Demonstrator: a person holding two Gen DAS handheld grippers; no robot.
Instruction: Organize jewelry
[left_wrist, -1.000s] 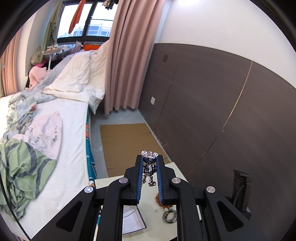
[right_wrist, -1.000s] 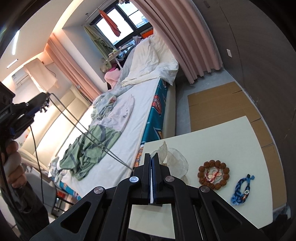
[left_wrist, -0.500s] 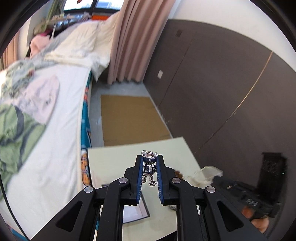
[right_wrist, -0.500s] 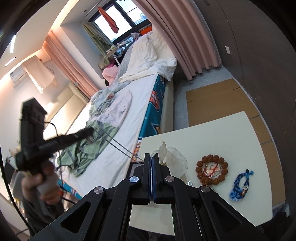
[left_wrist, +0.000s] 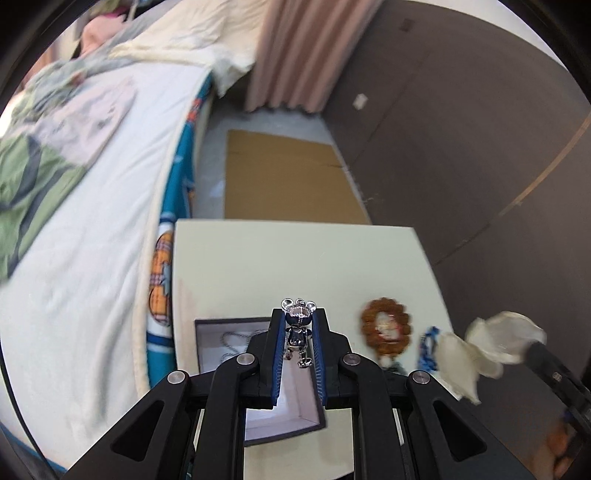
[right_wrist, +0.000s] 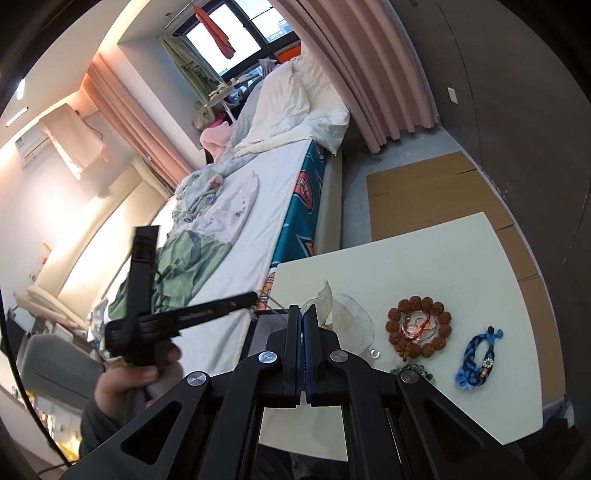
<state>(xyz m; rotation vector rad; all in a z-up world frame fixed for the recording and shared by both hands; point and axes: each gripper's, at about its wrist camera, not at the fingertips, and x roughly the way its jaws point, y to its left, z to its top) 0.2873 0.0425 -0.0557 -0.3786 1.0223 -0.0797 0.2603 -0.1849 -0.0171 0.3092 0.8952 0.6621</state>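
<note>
Table (right_wrist: 424, 258): beside the bed (right_wrist: 258, 229).
Open box (left_wrist: 221, 354): set leftmost.
Bead ring (right_wrist: 419, 325): middle.
Blue cord bracelet (right_wrist: 478, 358): placed rightmost, apparently apart.

Black angular left claw (left_wrist: 298, 334), blue ribbed pads (left_wrist: 279, 354), silver screws, bare-skinned hand (right_wrist: 127, 384), dark sleeve

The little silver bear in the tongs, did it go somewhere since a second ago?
The left tongs tipped down from facing the wall and carried the bear charm over the open box on the table. They still pinch it. The right tongs stay shut on the clear pouch.
</note>
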